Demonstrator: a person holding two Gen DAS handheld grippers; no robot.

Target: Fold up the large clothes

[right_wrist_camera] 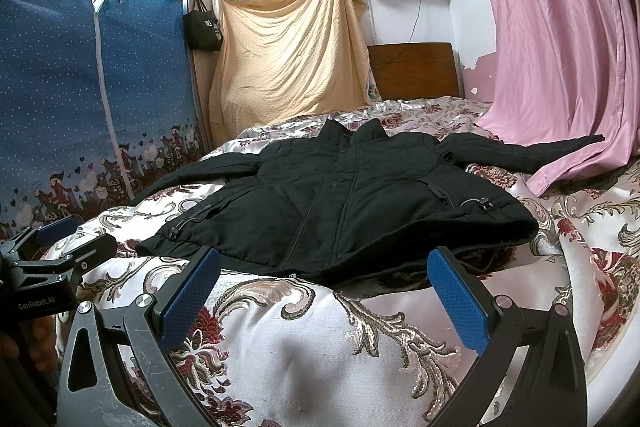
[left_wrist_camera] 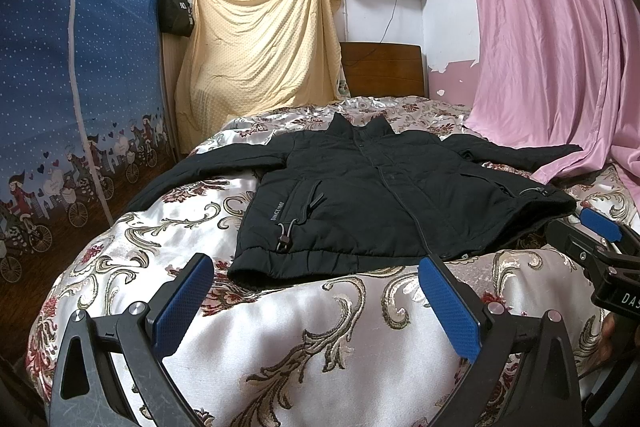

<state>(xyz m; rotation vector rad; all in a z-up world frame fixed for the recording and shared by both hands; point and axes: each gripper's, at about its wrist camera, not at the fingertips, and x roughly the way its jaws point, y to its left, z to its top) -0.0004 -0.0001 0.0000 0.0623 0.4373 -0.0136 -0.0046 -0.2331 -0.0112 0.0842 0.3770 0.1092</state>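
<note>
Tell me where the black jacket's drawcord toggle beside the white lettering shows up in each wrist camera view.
Left wrist view: the drawcord toggle sits left of centre, near the black jacket's hem, just below the white lettering.
Right wrist view: the same toggle lies far left on the hem, small and blurred.
Shared landmark: the jacket's front zipper.
</note>
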